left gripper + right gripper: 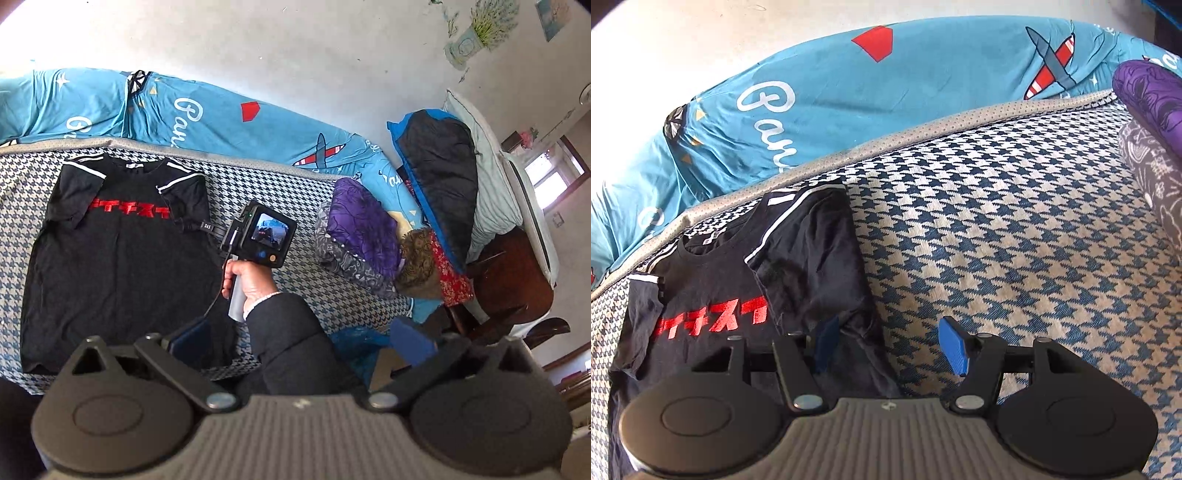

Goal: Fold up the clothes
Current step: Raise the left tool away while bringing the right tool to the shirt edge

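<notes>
A black T-shirt (110, 258) with red lettering and white shoulder stripes lies flat, front up, on the houndstooth bed cover (295, 192). In the left wrist view a hand holds my right gripper (184, 223) over the shirt's right sleeve. In the right wrist view that gripper (891, 345) is open. Its left blue finger (827, 343) hovers over the shirt (812, 266) near the sleeve edge, and its right finger sits over bare cover (1015, 240). My left gripper (299, 338) is wide open near the bed's front edge, holding nothing, with the person's dark sleeve (291, 343) in front of it.
A rolled blue printed quilt (221, 122) runs along the wall behind the shirt. To the right sits a pile of folded purple and grey clothes (358, 236), then pillows (443, 177) and a dark wooden chair (509, 280).
</notes>
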